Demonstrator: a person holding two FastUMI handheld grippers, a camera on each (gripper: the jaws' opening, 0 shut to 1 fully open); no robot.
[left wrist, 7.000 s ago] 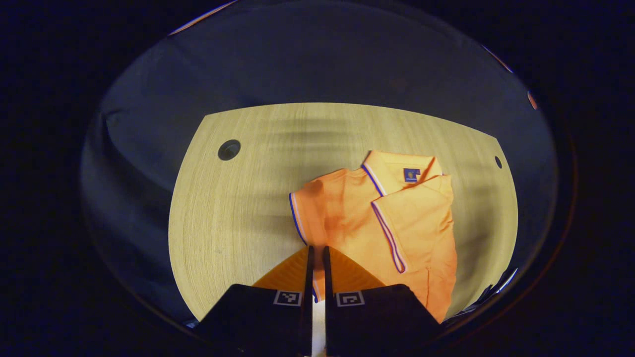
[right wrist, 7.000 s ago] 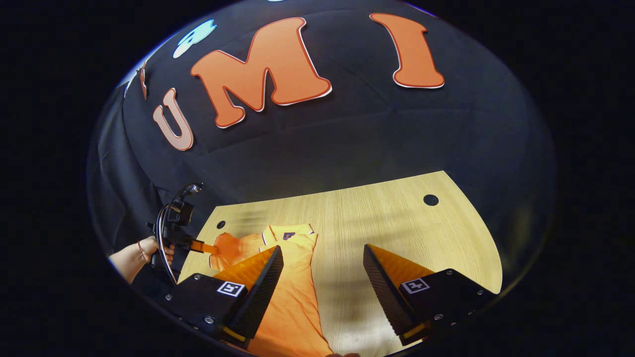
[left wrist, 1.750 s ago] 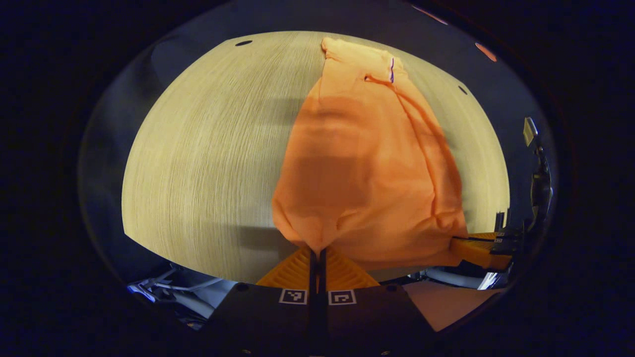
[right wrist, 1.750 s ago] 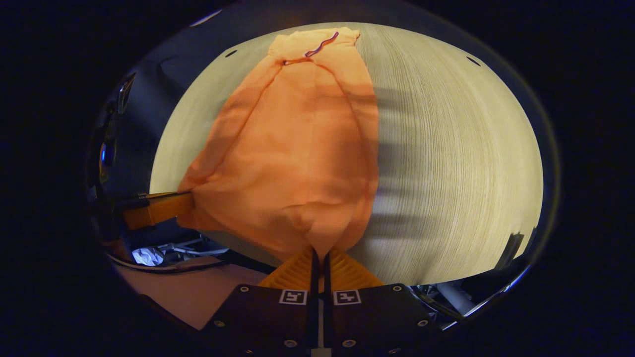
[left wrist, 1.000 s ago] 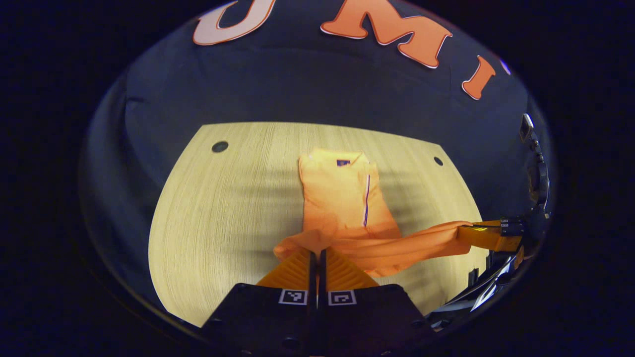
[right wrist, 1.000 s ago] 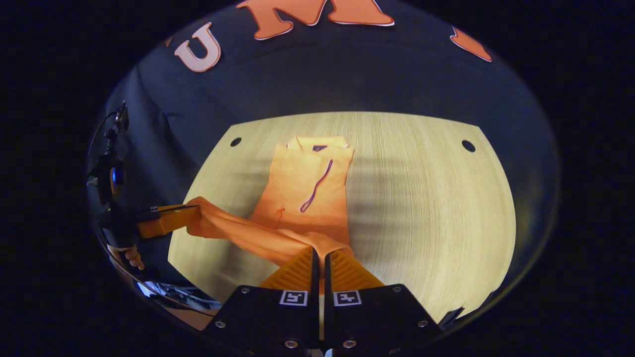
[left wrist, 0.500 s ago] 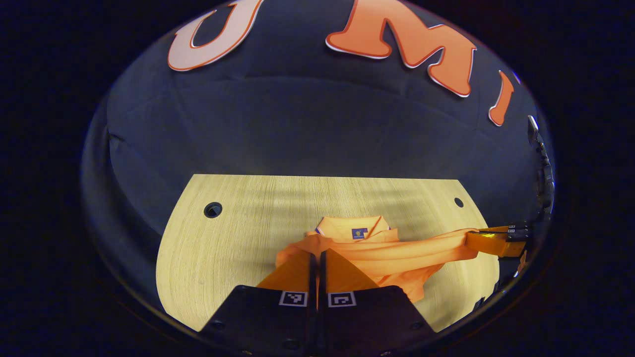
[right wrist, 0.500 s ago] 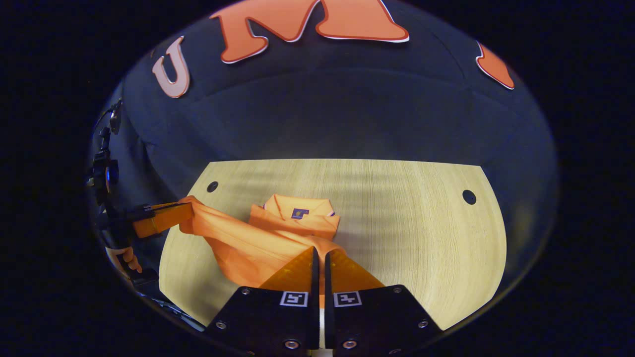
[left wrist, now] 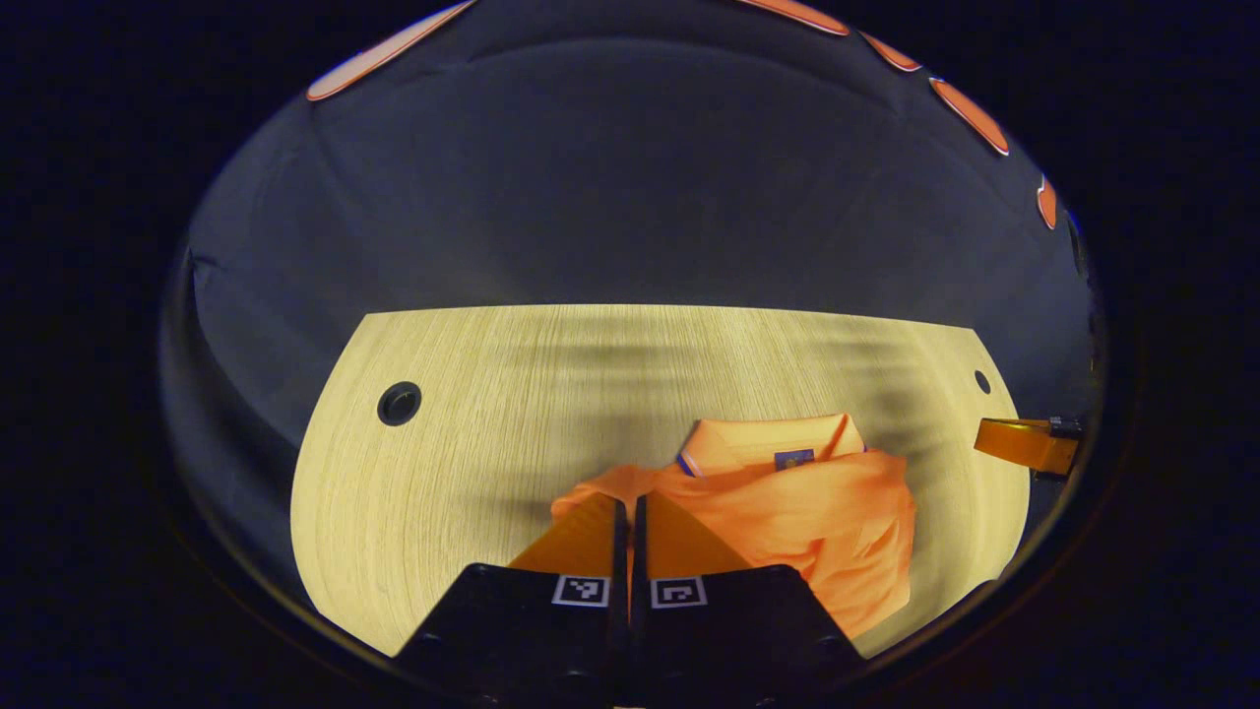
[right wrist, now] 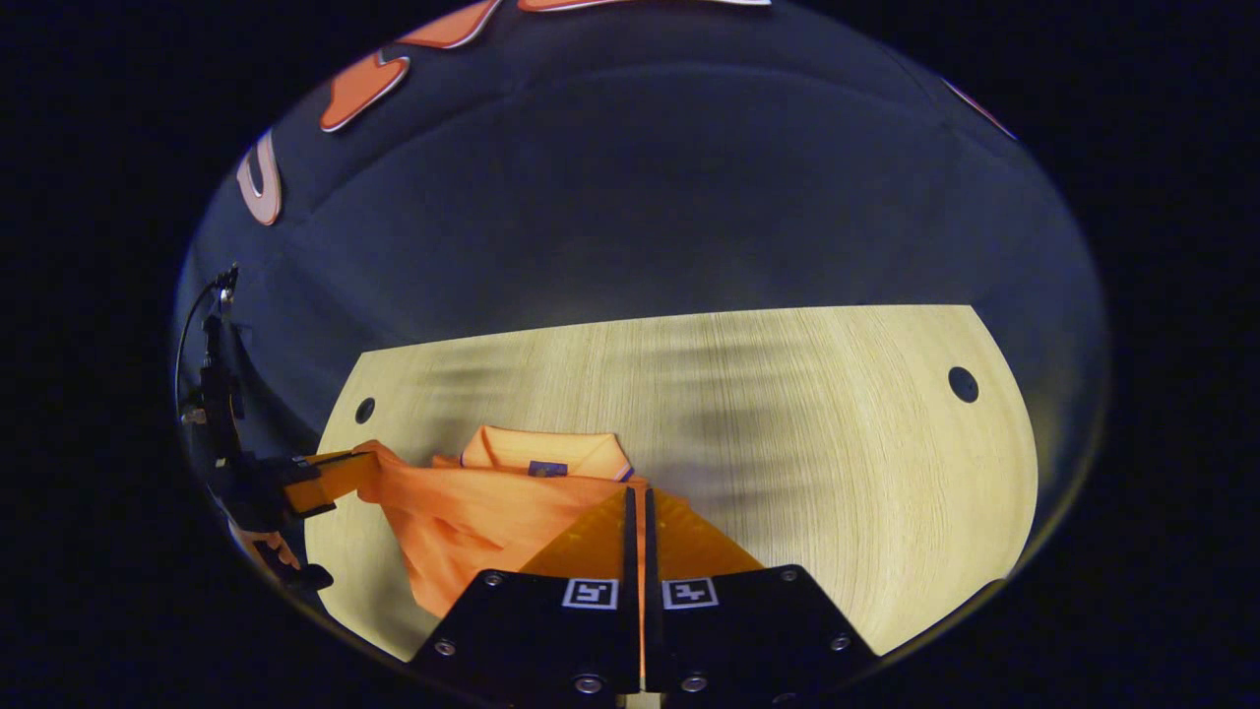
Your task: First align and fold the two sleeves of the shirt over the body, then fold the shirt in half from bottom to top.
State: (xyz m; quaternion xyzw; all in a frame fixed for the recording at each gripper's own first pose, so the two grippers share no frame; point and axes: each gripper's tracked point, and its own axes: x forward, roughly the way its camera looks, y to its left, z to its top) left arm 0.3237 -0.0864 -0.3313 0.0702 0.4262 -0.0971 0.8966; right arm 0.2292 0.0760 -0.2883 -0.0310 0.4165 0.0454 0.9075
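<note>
Left claw (left wrist: 625, 504) closed, pinching a corner of the orange shirt (left wrist: 807, 502). Shirt bunched toward the table's (left wrist: 512, 394) near right edge, collar facing the far edge. Right claw (left wrist: 1024, 445) off the right edge, apart from the cloth.

Right gripper view: right claw's fingers pressed together, tips at the shirt's edge; grip on cloth unclear. Left claw at the table's left edge, cloth pulled taut from it.
</note>
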